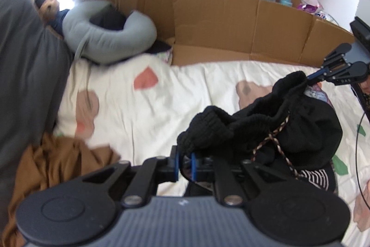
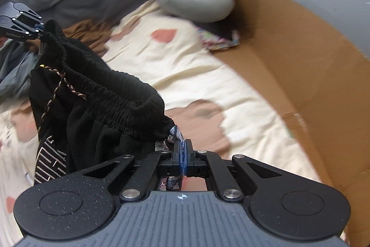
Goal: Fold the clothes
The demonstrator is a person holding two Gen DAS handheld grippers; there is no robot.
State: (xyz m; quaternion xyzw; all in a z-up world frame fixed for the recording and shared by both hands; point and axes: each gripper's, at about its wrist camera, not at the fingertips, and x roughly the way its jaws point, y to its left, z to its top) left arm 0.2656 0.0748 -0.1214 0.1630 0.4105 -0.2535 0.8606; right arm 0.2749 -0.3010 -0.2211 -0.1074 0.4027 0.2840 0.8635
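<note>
A pair of black shorts point(image 1: 266, 129) with a gathered elastic waistband hangs between the two tools above the bed point(image 1: 161, 96), and the way it is held suggests the aim is to spread it by the waist before laying it flat for folding. The left hand-held gripper point(image 1: 185, 166) has its jaws drawn narrow on one end of the waistband, the ribbed black cloth bunched between the blue pads, while the right hand-held gripper point(image 2: 182, 154) has its pads pressed together on the other end, where a patterned inner lining point(image 2: 174, 132) shows beside the black fabric. Taking the waist at both ends lets the legs fall free under their own weight, so the garment can straighten instead of staying crumpled. The waistband sags in a slack curve between the grips, which suggests the two hands need to draw farther apart. A braided drawcord point(image 1: 277, 140) dangles from the front and could get trapped in a fold. White lettering point(image 2: 49, 163) on one leg hangs low near the sheet. A brown garment point(image 1: 57, 161) lies crumpled near the left edge of the bed, probably waiting its turn, and a grey neck pillow point(image 1: 108, 34) and cardboard point(image 1: 231, 24) sit at the far side, well apart from the work.
</note>
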